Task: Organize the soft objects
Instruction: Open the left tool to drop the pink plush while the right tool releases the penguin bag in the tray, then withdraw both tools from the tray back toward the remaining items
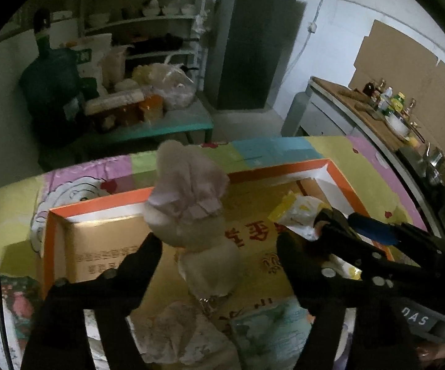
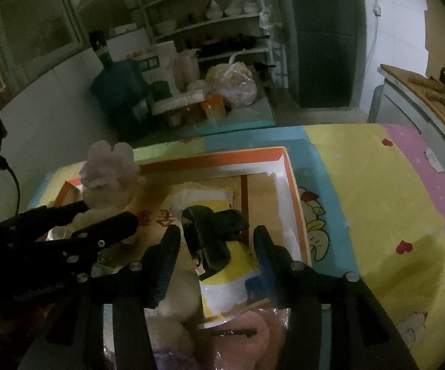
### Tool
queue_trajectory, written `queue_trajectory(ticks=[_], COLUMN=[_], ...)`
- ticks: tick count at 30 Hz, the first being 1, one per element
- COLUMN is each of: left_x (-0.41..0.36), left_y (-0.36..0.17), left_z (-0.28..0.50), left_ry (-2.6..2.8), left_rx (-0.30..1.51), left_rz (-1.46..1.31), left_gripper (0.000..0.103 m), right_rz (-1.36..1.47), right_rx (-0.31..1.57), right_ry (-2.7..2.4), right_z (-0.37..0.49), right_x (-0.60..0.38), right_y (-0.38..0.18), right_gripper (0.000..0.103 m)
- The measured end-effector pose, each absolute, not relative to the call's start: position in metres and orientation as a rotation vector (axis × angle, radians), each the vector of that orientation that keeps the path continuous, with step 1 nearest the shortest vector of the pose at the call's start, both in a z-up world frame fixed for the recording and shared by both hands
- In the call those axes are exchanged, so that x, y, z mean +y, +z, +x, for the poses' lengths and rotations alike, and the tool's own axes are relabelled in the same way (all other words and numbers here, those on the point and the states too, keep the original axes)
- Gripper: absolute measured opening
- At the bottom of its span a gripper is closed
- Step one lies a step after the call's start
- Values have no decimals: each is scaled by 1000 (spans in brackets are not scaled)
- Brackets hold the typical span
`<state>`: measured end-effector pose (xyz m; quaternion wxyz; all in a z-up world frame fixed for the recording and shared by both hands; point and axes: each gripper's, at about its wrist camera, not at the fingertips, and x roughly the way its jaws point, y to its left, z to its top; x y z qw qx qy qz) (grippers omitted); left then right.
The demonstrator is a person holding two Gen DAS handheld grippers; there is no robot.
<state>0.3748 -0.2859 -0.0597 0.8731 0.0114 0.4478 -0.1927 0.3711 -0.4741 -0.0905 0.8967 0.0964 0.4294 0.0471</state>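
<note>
A pale pink plush bunny (image 1: 188,206) stands upright in the orange-rimmed cardboard box (image 1: 284,174). My left gripper (image 1: 219,246) is open, its fingers apart on either side of the bunny's lower body. The bunny also shows in the right wrist view (image 2: 108,172) at the box's left end. My right gripper (image 2: 216,240) is open around a yellow-and-white plush with a black head (image 2: 219,259) that lies in the box (image 2: 296,191). It also shows in the left wrist view (image 1: 302,212).
More soft toys lie near the box's front: a white one (image 1: 185,336), a patterned pouch (image 1: 271,333), a pink one (image 2: 238,339). The box sits on a colourful patchwork tablecloth (image 2: 376,185). Behind stand a bench with bags, shelves and a counter (image 1: 361,104).
</note>
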Motion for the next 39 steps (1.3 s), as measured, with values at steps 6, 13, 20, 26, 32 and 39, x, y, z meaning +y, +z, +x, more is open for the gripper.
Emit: queue_trajectory(ticks=[6,13,20,26,32,39], left_x=[-281,-274,-263,-258,-245,-224], left_y=[-46,-20,5,25,39,49], left_z=[365,347,322,292,269,244], left_ry=[-394,-388,-423,-433,-444,-444], left_rx=[883,767,684,589,528,475], left_rz=[34,35,29,54,60,54], left_gripper=[81,89,89,89,89,91], right_rz=[193,200,215,201,212,238], right_rx=[845,752,625,564,549,522], right_ry=[104,107,58,28,39,51], right_z=[359,332,285,250,232,208], right_x=[-470,-467,-468,-462,-451,-435], right_y=[-76,-45,-15,1,8,11], right_gripper=[55,56,63,69,69,69])
